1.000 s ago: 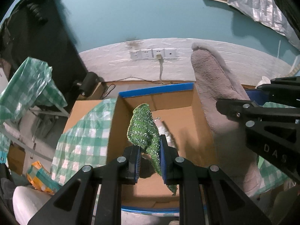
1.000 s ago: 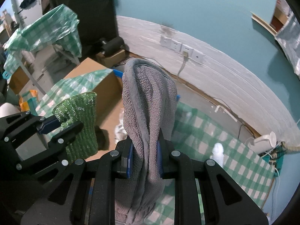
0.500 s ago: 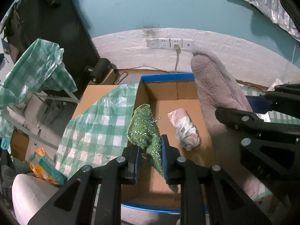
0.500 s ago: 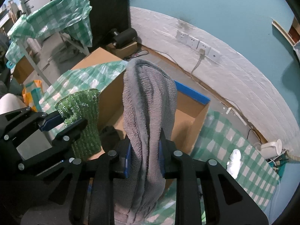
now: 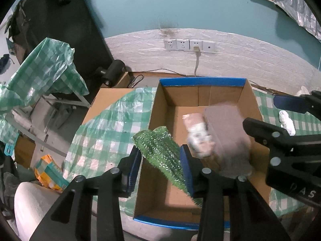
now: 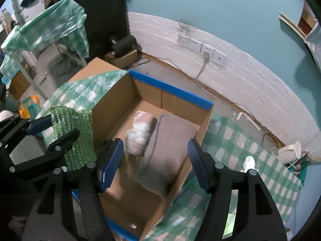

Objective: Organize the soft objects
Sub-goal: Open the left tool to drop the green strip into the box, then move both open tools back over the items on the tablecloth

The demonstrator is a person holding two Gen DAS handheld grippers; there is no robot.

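Observation:
An open cardboard box [image 5: 200,81] [image 6: 170,89] with blue-taped rims holds a pink and white roll [image 5: 197,132] [image 6: 140,132]. A grey towel [image 5: 226,132] [image 6: 166,140], blurred, lies in the box beside the roll. My right gripper [image 6: 154,146] [image 5: 280,124] hangs above it, its jaws opening wide with nothing between them. My left gripper [image 5: 160,160] [image 6: 54,130] is over the box's left wall, its jaws also opening. A green glittery cloth [image 5: 160,150] [image 6: 74,136] sits loose and tilted between them, leaning on the right pad.
A green checked plastic cloth [image 5: 112,132] [image 6: 230,140] covers the table around the box. On it to the right lie a small white object [image 5: 286,120] [image 6: 247,163] and a white kettle [image 6: 289,150]. A paper roll [image 5: 34,206] and an orange packet [image 5: 50,172] sit lower left.
My right gripper opened and the grey towel dropped into the box beside the pink roll. My left jaws widened and the green cloth tipped over between them. Both grippers sank toward the box.

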